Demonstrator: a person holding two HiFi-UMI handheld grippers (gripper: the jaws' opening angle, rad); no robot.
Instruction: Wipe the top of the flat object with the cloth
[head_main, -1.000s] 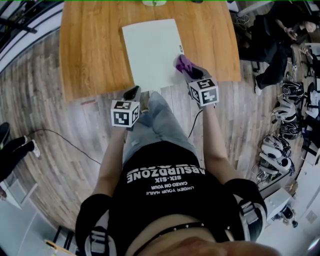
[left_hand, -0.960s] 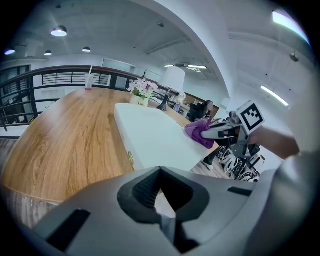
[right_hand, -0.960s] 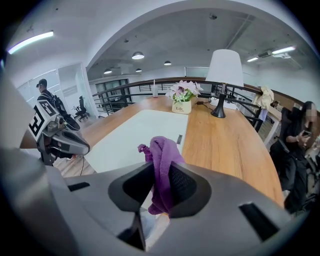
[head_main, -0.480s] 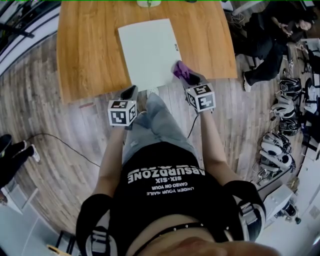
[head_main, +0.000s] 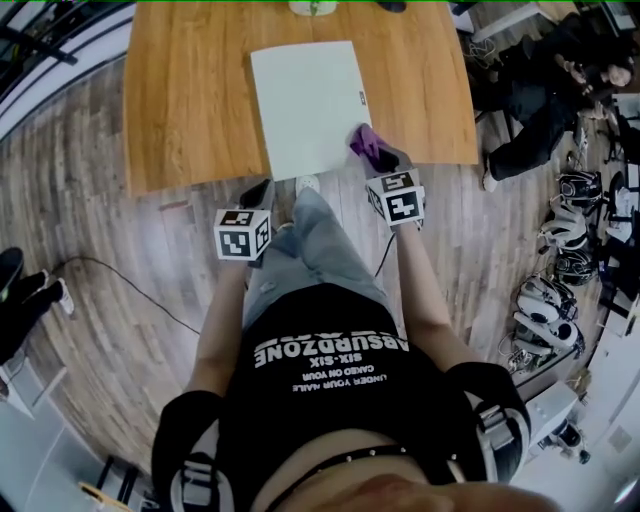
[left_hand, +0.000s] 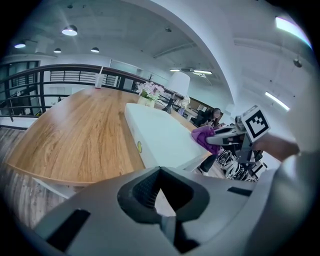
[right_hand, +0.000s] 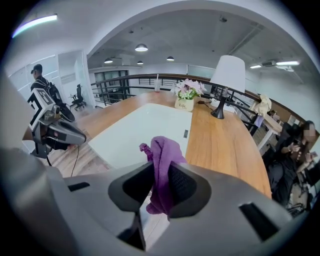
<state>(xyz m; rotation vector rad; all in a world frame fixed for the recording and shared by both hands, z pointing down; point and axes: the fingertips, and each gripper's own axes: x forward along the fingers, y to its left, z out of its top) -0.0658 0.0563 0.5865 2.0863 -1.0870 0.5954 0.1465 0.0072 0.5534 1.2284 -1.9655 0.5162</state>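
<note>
Nearest, the left gripper (head_main: 261, 190) hangs off the near edge of the wooden worktop (head_main: 190, 100), over the plank floor (head_main: 110, 250), its jaws pressed together on nothing. Just beyond, the right gripper (right_hand: 160, 172) pinches a crumpled purple cloth (right_hand: 163, 150) between its jaws. The cloth sits at the near right corner of the flat white rectangular panel (head_main: 305, 100), which lies on the worktop. Over the last second the cloth has slid back along the panel's right edge, away from the small dark label (head_main: 361, 97), toward that corner. This reads as one stroke ending; most of the top probably remains unwiped. Farthest stand potted flowers (right_hand: 186, 97) and a white-shaded lamp (right_hand: 227, 74).
</note>
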